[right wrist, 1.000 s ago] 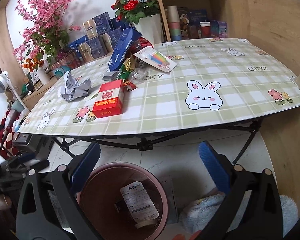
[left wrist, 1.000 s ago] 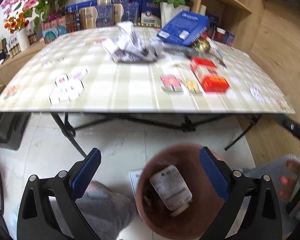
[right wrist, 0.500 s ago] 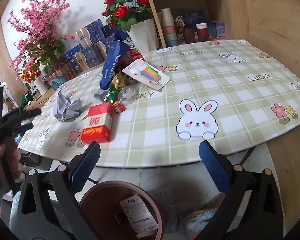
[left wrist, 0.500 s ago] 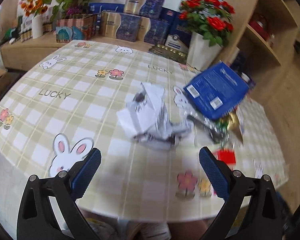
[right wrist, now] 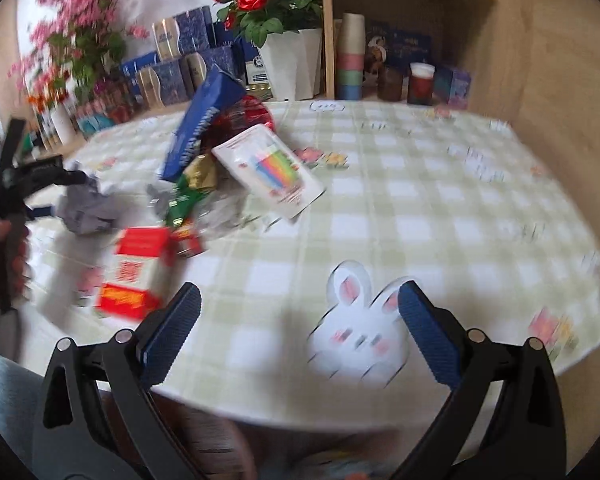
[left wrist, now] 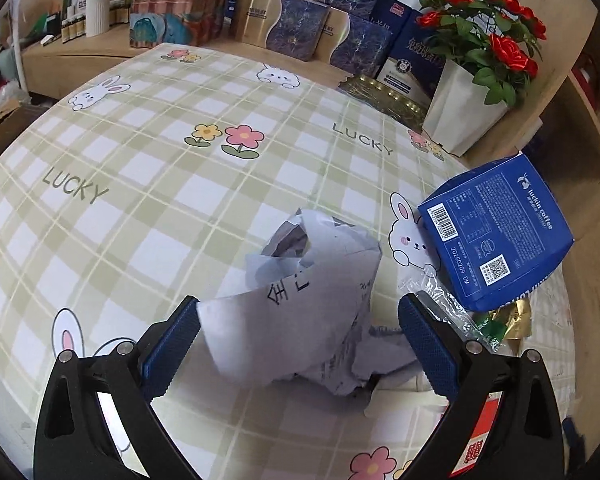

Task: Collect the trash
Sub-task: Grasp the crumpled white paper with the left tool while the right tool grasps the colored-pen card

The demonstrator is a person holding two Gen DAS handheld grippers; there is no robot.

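I hold my left gripper (left wrist: 298,338) with jaws spread wide around the crumpled paper (left wrist: 300,312) to pinch it, while my right gripper (right wrist: 298,320), equally agape and empty, waits over the table edge (right wrist: 380,412).

Black hand-held gripper (left wrist: 298,336) frame, silver screws, blue textured finger pads (left wrist: 170,346)

red box (left wrist: 478,446) cut off, right view blurred

Blue box (left wrist: 496,236): "luckin coffee", "20260209 DM". Tablecloth (left wrist: 148,184): "LUCKY" printed twice.
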